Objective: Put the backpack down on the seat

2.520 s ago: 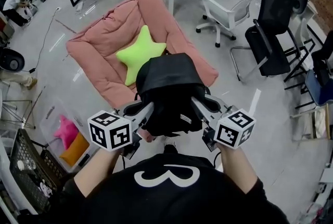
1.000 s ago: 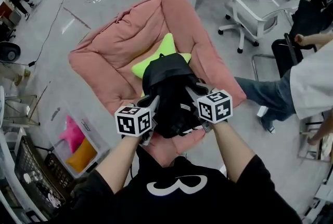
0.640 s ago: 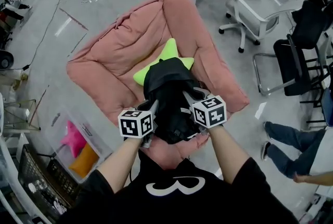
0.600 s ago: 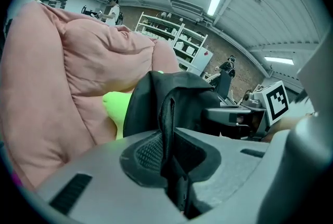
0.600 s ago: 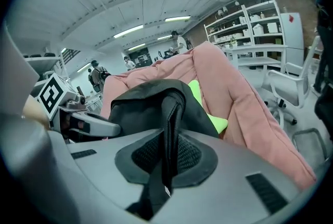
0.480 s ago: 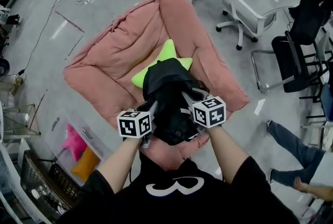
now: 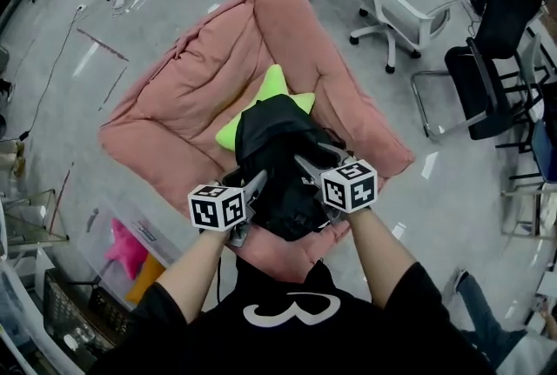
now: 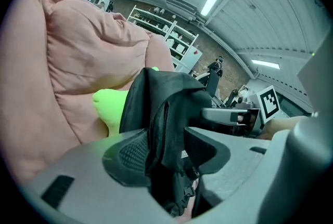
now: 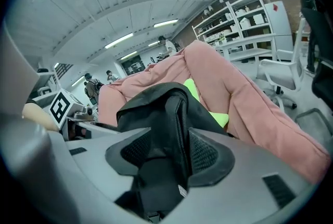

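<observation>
on the pink cushioned seat [image 7: 174,95], the black fabric backpack [image 7: 274,147] stands straight ahead of the left tongs [image 8: 166,147] and right tongs [image 9: 179,150], both opening around its fabric.

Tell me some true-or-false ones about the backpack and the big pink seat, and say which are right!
1. The backpack is black. True.
2. The star cushion is blue. False: it is lime green.
3. The backpack hides part of the star cushion on the pink seat. True.
4. Both grippers are far from the backpack. False: backpack fabric hangs between the jaws of the left gripper and of the right gripper, and both pairs of jaws are opening.
5. The white office chair stands on the seat. False: it stands on the floor beside it.
</observation>
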`<state>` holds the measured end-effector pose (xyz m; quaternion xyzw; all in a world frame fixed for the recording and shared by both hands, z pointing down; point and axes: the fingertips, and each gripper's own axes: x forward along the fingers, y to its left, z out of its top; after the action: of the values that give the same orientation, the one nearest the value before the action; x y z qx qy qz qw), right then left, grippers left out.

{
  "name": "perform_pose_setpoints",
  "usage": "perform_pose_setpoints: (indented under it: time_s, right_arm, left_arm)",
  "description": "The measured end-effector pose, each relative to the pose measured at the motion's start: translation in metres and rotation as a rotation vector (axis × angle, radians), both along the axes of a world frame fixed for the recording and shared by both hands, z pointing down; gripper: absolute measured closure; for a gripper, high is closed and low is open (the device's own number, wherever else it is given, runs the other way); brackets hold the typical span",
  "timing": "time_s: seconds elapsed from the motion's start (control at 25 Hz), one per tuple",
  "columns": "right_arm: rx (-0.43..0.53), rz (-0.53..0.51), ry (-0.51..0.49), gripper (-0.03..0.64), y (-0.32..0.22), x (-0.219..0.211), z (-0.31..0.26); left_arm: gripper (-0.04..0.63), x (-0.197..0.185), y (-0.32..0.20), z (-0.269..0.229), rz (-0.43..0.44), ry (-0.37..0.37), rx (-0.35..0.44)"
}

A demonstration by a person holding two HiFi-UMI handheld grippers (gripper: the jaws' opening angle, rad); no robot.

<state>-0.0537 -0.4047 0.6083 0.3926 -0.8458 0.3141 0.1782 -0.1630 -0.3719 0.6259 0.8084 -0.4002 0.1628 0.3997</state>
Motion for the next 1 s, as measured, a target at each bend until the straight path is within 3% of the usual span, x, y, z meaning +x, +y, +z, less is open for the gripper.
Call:
perform_pose_setpoints:
  time_s: [0.16, 0.32, 0.44, 0.6, 0.8, 1.0]
  right_arm:
    - [0.007, 0.035, -0.006, 0.408, 0.004, 0.011, -0.007]
    - [0.037, 0.064, -0.002, 0.403, 0.01, 0.027, -0.02]
    - [0.066, 0.022, 0.018, 0.405, 0.025, 0.032, -0.037]
    - [0.079, -0.056, 0.041, 0.405, 0.066, 0.037, -0.064]
    - [0.157, -0.199, -0.01, 0.407, 0.101, 0.026, -0.121]
    - [0.205, -0.342, -0.072, 0.443, 0.143, 0.01, -0.168]
  left_arm:
    - [0.341, 0.003, 0.004, -0.007, 0.042, 0.021, 0.023]
    - [0.322, -0.007, 0.013, -0.017, 0.042, -0.018, 0.061]
    - [0.322, -0.014, 0.024, -0.03, 0.023, -0.02, 0.039]
    - [0.325, -0.01, 0.052, -0.056, 0.073, -0.065, 0.037]
    - [0.351, 0.009, 0.075, -0.119, 0.089, -0.007, 0.11]
    - [0.499, 0.04, 0.116, -0.177, 0.099, 0.061, 0.194]
